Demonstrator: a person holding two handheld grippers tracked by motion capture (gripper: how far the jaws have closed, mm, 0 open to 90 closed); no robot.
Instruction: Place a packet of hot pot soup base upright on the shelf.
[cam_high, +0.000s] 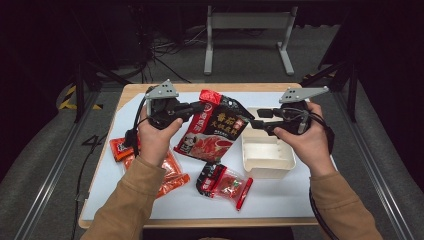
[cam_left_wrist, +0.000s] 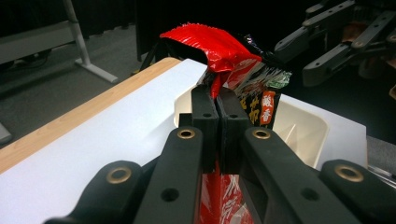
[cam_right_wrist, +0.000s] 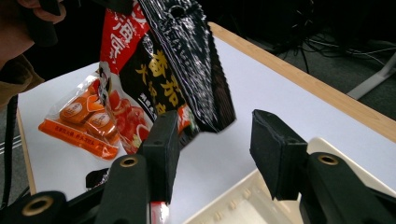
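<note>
Both forearms wear tan-brown long sleeves, the left sleeve (cam_high: 131, 200) and the right sleeve (cam_high: 344, 207) ending at the wrist. The left gripper (cam_high: 199, 106) and right gripper (cam_high: 253, 123) are black, each topped by a grey three-cornered plate (cam_high: 162, 91) with small holes. Their jaws are matte black arms with brass-ringed pivot screws (cam_left_wrist: 186, 134) (plain round holes sit lower down) and blocky black pads (cam_right_wrist: 162, 154). A black cable (cam_high: 134, 131) trails from each gripper.

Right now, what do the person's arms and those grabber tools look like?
Both sleeves are tan. Each hand holds a black gripper: the left gripper and right gripper both carry a grey three-cornered plate on top, brass-coloured rivets on their jaws, and a black cable trailing off.
</note>
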